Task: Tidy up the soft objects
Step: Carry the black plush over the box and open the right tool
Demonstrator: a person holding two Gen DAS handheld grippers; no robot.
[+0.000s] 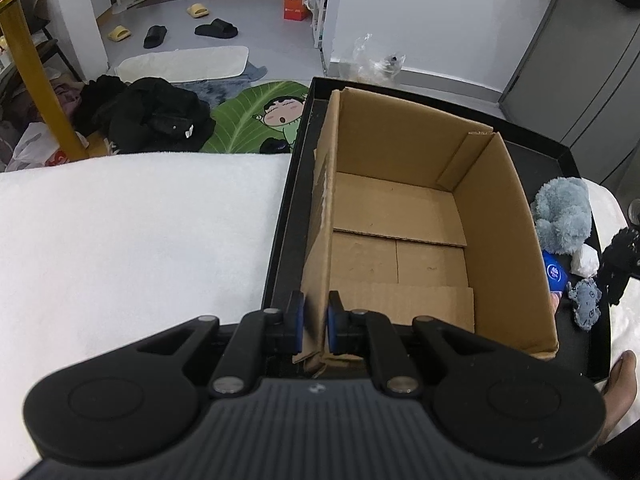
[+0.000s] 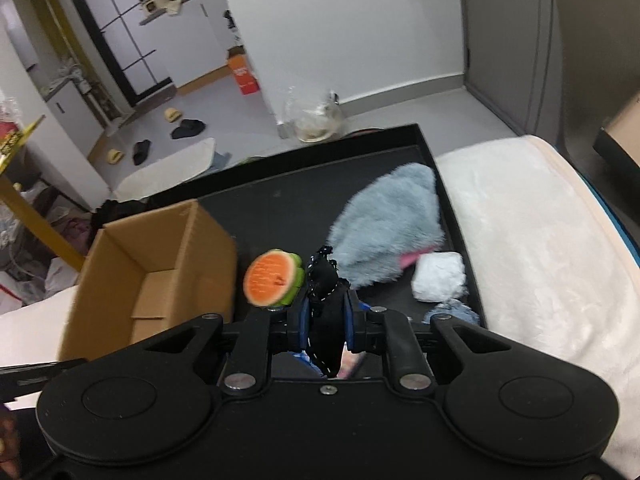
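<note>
Right gripper (image 2: 325, 316) clamped on black speckled soft item (image 2: 322, 280), raised over black tray (image 2: 280, 200), beside watermelon-slice toy (image 2: 272, 278). Left gripper (image 1: 315, 326) pinches near wall of open cardboard box (image 1: 400, 220), standing empty in the tray. Grey plush (image 2: 390, 232), white wad (image 2: 439, 276), small blue-grey toy (image 1: 586, 300) lie on tray right of box. Tray on white fluffy blanket (image 1: 132, 240); grey floor, slippers (image 1: 216, 29), dark clothes heap (image 1: 156, 116) behind. Held item's lower end hidden by jaws; right view blurred
</note>
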